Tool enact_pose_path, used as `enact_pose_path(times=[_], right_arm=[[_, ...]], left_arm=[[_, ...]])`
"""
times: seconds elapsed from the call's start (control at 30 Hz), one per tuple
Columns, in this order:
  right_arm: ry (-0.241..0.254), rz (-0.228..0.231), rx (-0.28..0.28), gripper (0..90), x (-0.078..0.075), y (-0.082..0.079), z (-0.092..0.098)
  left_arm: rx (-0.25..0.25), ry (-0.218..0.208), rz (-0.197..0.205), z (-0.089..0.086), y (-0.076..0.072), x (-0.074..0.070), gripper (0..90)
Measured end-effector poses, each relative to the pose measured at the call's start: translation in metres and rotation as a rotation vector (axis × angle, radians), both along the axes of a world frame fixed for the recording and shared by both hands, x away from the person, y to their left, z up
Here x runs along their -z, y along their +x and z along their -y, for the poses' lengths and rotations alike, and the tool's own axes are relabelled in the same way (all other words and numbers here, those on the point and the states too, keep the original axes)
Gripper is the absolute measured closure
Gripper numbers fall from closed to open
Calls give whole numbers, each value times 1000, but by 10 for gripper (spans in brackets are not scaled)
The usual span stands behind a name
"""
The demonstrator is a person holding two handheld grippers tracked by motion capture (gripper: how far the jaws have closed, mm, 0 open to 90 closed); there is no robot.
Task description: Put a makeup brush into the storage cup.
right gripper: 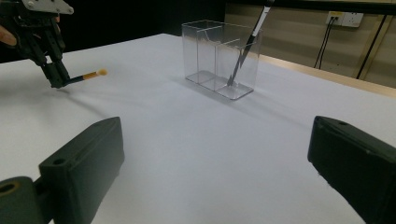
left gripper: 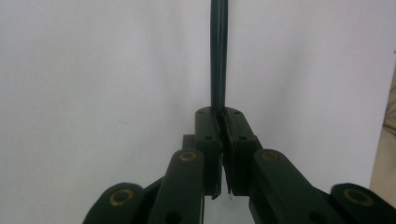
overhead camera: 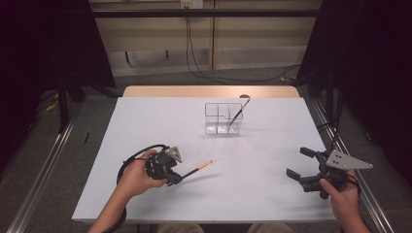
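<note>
A thin dark pencil with an orange end (overhead camera: 197, 169) is clamped by my left gripper (overhead camera: 176, 179) just above the white table at the front left. Seen along the left gripper's own jaws, the dark shaft (left gripper: 218, 56) runs straight up out of the pinched pads (left gripper: 208, 122). From the right gripper's camera the same pencil (right gripper: 88, 75) pokes out of the left gripper (right gripper: 58, 80) at the far left. A clear plastic holder (overhead camera: 223, 118) with compartments stands at the back centre, a black pen (overhead camera: 238, 112) leaning in it. My right gripper (overhead camera: 300, 164) is open at the front right, jaws wide and empty.
The white sheet covers the table (overhead camera: 145, 126), with a wooden edge (overhead camera: 209, 91) showing at the far side. Metal rails (overhead camera: 43, 165) run along both sides of the table. Black cables (overhead camera: 204, 73) lie on the floor behind.
</note>
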State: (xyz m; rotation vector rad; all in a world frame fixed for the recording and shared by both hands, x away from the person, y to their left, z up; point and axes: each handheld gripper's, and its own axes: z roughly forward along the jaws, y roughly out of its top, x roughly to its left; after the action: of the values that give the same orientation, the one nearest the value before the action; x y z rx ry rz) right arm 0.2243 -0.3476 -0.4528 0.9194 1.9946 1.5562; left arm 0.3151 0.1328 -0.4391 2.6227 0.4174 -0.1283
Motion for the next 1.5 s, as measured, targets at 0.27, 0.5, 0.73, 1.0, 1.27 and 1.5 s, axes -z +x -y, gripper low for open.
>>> enact_pose_path(times=[0.27, 0.5, 0.73, 1.0, 1.27, 1.5], right_arm=[[2, 1, 1, 34, -1, 0, 0], [-1, 3, 4, 34, -1, 0, 0], [4, 3, 7, 34, -2, 0, 1], [6, 1, 4, 34, -1, 0, 1], [3, 2, 2, 34, -1, 1, 0], [8, -2, 5, 34, -1, 1, 0]], left_arm=[[-18, -106, 5, 5, -1, -1, 859], [-21, -165, 12, 8, -1, -2, 859], [-24, -219, 22, 15, -3, -3, 859], [-34, -287, 28, 19, -4, -3, 859], [-54, -358, 27, 22, -4, -4, 859], [-83, -410, 48, 22, -3, -6, 858]])
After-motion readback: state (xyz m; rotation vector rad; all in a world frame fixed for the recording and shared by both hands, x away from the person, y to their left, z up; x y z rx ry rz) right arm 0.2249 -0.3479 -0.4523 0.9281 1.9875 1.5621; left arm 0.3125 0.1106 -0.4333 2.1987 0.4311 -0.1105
